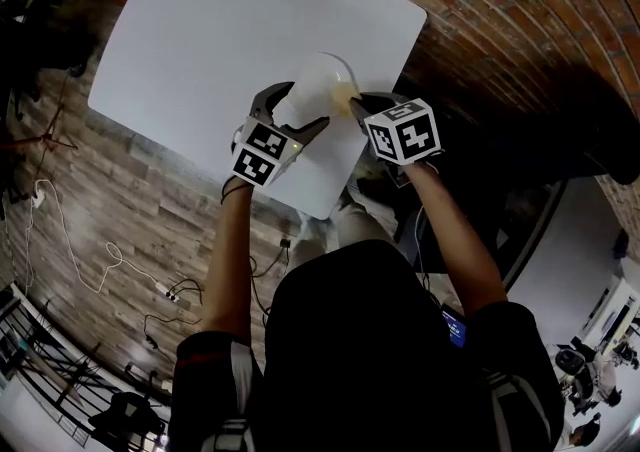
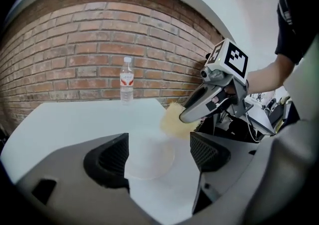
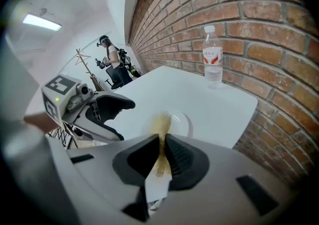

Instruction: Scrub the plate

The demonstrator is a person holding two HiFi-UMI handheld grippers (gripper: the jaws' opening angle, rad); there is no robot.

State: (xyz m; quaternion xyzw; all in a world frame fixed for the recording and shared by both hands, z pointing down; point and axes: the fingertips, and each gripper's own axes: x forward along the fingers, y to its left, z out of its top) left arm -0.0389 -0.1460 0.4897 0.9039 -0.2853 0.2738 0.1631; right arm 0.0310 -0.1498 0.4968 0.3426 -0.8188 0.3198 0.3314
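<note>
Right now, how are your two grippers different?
The left gripper has its jaws wide apart; the right gripper has its jaws shut. The left gripper grips nothing, with the plate lying between its jaws; the right gripper pinches a yellow sponge. Both are at the plate on the white table.

Nothing here reads as a word. Well beyond the left gripper's (image 2: 157, 155) fingers (image 2: 112, 157) stands the water bottle (image 2: 126, 85). It has a red-and-white label (image 2: 126, 80), but the print is too small to make out. The marker cubes (image 1: 403, 130) show only black-and-white square patterns, no letters or numbers.
</note>
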